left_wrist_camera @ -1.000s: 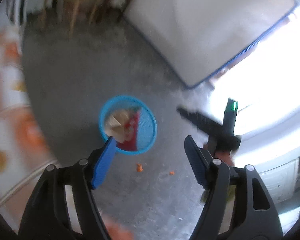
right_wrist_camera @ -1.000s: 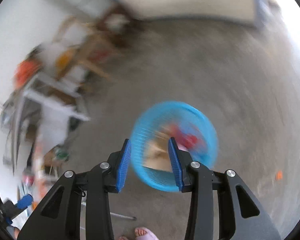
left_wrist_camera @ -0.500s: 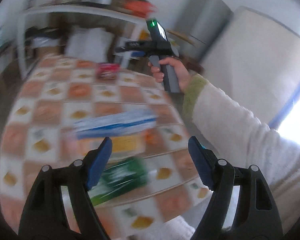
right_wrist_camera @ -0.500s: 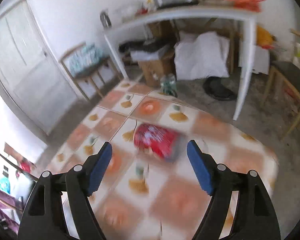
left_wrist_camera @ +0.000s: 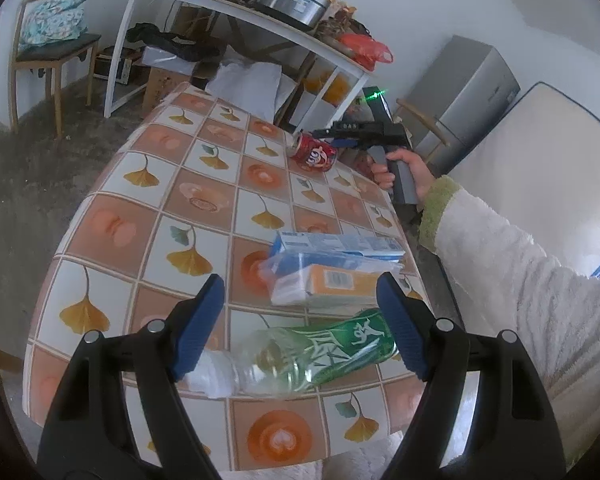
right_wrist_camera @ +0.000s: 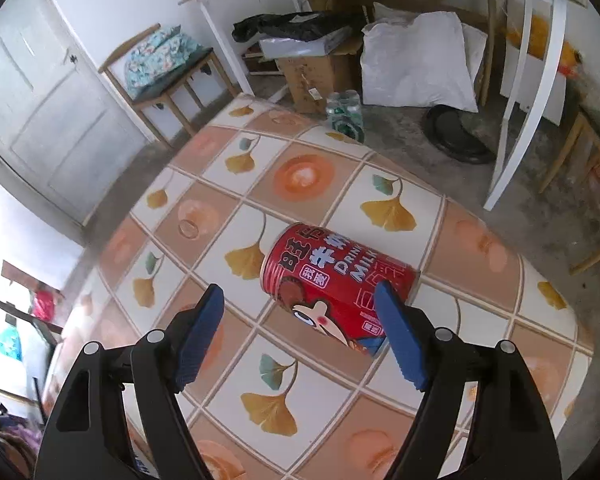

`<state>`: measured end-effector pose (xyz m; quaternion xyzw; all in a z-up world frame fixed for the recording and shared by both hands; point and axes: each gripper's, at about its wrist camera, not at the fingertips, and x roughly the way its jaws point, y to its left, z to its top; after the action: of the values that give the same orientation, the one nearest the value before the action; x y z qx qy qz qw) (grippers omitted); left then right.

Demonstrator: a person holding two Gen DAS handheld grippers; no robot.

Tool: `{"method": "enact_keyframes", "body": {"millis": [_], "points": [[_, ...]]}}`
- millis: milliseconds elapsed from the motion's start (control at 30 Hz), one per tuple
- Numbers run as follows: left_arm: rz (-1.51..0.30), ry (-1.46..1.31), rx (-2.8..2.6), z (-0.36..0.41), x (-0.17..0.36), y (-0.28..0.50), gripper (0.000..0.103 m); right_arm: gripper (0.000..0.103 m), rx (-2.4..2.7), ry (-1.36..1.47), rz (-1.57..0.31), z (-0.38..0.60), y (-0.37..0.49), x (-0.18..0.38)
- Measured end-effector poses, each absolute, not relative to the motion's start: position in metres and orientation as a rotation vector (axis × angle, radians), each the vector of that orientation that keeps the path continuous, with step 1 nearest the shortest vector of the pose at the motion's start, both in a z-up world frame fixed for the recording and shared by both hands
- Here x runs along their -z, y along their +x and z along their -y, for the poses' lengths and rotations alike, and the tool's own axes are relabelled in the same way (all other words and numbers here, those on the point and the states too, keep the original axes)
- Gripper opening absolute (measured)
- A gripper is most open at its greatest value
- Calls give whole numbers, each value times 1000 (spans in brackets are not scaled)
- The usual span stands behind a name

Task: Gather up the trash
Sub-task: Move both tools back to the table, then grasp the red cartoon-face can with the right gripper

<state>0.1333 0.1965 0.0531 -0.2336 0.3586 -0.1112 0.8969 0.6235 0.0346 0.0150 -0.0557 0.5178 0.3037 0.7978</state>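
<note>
A crushed plastic bottle with a green label [left_wrist_camera: 300, 356] lies on the tiled tablecloth [left_wrist_camera: 172, 208] near the front edge. My left gripper [left_wrist_camera: 300, 328] is open and empty just above it. Behind the bottle lie a blue-and-white carton [left_wrist_camera: 336, 246] and an orange-and-white pack [left_wrist_camera: 332, 284]. A red milk can [right_wrist_camera: 336, 292] lies on its side; it also shows far off in the left wrist view [left_wrist_camera: 314, 154]. My right gripper [right_wrist_camera: 300, 336] is open and empty, its jaws either side of the can's near part, slightly above it.
A white side table [left_wrist_camera: 236, 12] loaded with pots stands behind. A wooden chair with a cushion [left_wrist_camera: 48, 36], boxes and a white sack [right_wrist_camera: 416, 60] stand on the floor. A mattress [left_wrist_camera: 540, 152] leans at right. A bottle [right_wrist_camera: 344, 114] stands beyond the table's far edge.
Both grippers swung up from the blue basket on the floor to the table. The left now hovers over the green bottle, the right over the red can. The right opened wider.
</note>
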Motion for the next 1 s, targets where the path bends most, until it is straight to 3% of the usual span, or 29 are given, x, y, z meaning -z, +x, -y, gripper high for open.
{"method": "enact_keyframes", "body": {"millis": [300,433,767,1000], "points": [[-728,-557,178,-222,-39,127,74,78,-591,-756,-1031,-92,613,5],[-723,-580,169,-231,-33,135,74,77,-538,-893,-1012,-104,620,16],[-741,-611,154,-241,-15,147,74,72,-457,-835,-1014,-112,642,21],[-736,-619,158,-243,-8,153,74,72,-543,-634,-1282,-102,655,9]]}}
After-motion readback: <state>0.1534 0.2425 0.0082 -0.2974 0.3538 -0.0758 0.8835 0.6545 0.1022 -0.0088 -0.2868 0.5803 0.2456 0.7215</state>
